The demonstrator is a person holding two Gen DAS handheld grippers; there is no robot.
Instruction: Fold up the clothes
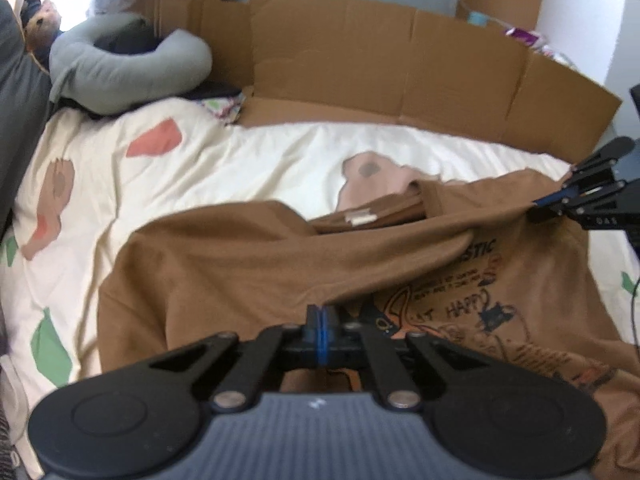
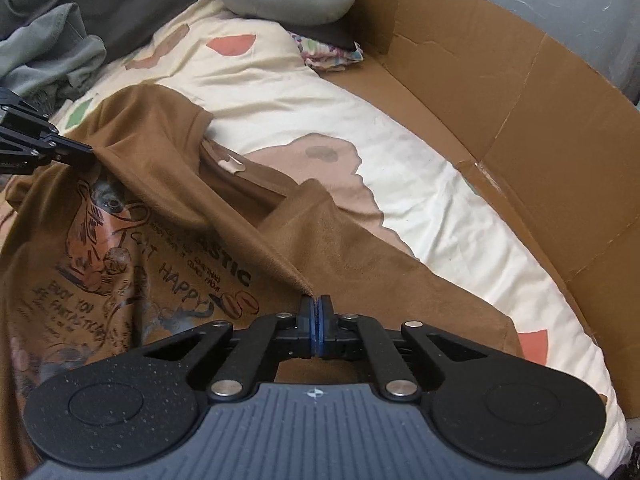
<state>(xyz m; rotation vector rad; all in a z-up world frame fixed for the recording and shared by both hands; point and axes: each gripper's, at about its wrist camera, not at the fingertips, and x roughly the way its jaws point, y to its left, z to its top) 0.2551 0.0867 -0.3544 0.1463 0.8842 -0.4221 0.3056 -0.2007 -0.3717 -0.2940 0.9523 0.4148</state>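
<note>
Left tongs (image 1: 321, 314) pinching brown T-shirt (image 1: 224, 264)

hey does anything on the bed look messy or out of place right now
The brown T-shirt lies bunched and crooked, a fold across its print. A torn cardboard sheet lies along the bed edge.

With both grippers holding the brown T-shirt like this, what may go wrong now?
1. The left gripper and right gripper each pinch only a thin edge of the brown T-shirt; it may slip out.
2. The fabric is bunched between them, so creases may be folded in.
3. The collar lies crooked, so the fold may come out uneven.
</note>
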